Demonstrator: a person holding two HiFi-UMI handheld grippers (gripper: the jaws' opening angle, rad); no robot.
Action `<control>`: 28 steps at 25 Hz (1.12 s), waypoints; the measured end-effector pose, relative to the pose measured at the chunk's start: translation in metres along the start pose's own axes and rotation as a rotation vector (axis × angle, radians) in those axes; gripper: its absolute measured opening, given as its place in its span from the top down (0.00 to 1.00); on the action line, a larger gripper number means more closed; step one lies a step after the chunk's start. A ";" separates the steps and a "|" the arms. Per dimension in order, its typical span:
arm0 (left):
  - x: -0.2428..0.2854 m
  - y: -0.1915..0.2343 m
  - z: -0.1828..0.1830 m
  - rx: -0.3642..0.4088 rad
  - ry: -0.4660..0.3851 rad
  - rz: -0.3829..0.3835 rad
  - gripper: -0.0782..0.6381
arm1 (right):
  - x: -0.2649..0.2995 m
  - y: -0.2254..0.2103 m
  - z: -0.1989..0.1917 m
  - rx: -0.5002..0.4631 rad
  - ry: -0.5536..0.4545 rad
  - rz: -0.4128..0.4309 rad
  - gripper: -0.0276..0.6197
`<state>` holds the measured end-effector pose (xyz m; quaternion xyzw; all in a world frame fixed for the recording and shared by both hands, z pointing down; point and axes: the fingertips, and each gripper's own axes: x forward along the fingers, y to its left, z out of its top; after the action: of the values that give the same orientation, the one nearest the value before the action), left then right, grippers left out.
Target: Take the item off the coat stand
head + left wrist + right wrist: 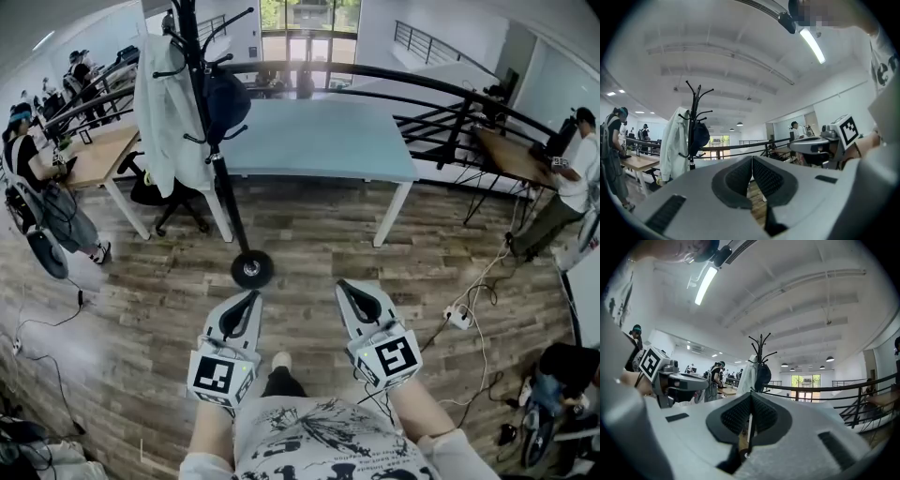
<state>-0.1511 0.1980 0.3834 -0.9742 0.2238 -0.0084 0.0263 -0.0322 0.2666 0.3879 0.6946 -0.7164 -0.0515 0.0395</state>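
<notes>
At the bottom centre of the head view, the left gripper and the right gripper are held low and close to the person's body, side by side and pointing forward. Each gripper's fingers are pressed together with nothing between them. Ahead lies bare wooden floor. The round base of the coat stand rests on it just beyond the left gripper. Up the pole, at the upper left of the frame, hang a white coat and a dark item. Both are on their hooks, well apart from either gripper. A light blue table stands behind. Judged progress: nothing removed. Approach, grasp and lift-off all remain.
</notes>
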 end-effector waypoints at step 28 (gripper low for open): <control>0.208 0.235 -0.007 -0.003 -0.011 0.089 0.88 | 0.324 -0.107 -0.028 0.089 0.033 0.067 0.97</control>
<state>-0.0662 -0.1044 0.3789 -0.9634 0.2666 -0.0015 0.0265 0.0668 -0.0611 0.3972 0.6720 -0.7402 -0.0067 0.0220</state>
